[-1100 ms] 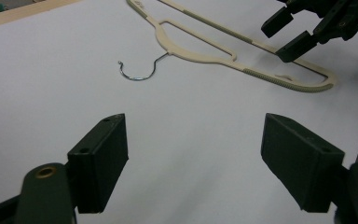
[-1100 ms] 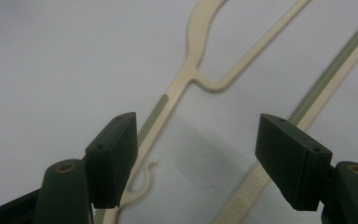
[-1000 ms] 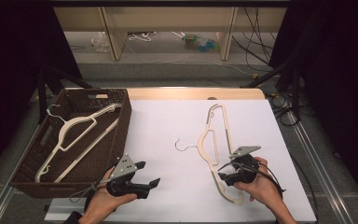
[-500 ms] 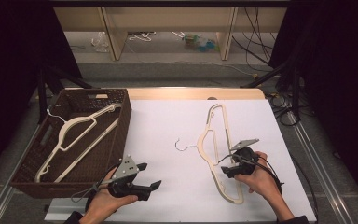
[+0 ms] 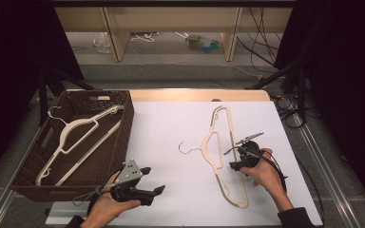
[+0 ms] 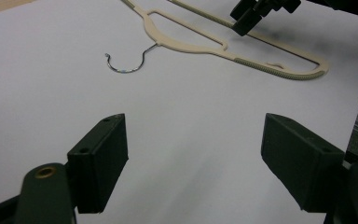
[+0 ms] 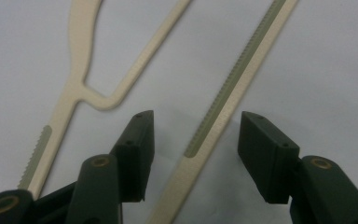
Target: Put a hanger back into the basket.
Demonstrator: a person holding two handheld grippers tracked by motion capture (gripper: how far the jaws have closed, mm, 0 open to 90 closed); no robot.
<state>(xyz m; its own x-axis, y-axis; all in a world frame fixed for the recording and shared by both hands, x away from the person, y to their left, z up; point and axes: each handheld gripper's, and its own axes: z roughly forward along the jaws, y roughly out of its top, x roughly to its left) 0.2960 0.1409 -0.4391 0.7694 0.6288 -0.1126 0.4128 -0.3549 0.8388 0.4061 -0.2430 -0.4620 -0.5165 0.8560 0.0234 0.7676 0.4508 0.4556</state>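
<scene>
Cream plastic marks the hanger point(image 5: 218, 156) that lies flat on the white bench point(image 5: 171, 128), right of its middle, with its thin wire hook point(image 5: 187, 147) pointing toward the left side. The right gripper point(image 5: 235, 159) sits low over the hanger's straight ribbed bar point(image 7: 223, 98), and in the right gripper view that bar runs up between the two black jaws with a gap on each side, so the pads do not press on it; the jaws have just been closing and stand about half apart. The left gripper point(image 5: 147, 183) rests near the bench's front edge, well apart from the hanger, jaws spread wide over bare white surface with nothing between them. Nothing lies between this gripper and the hanger; the left gripper view shows the hook point(image 6: 126, 60) and the hanger's body point(image 6: 223, 42) ahead across open bench, with the right gripper point(image 6: 251, 16) coming in at the top. At the left side of the bench stands a dark brown woven basket point(image 5: 119, 133), its near wall just beside the left hand point(image 5: 107, 204). Inside it a second cream hanger point(image 5: 78, 142) lies slantwise. Beyond the bench, cables point(image 5: 266, 42) trail across the floor under a pale wooden shelf point(image 5: 171, 19).
</scene>
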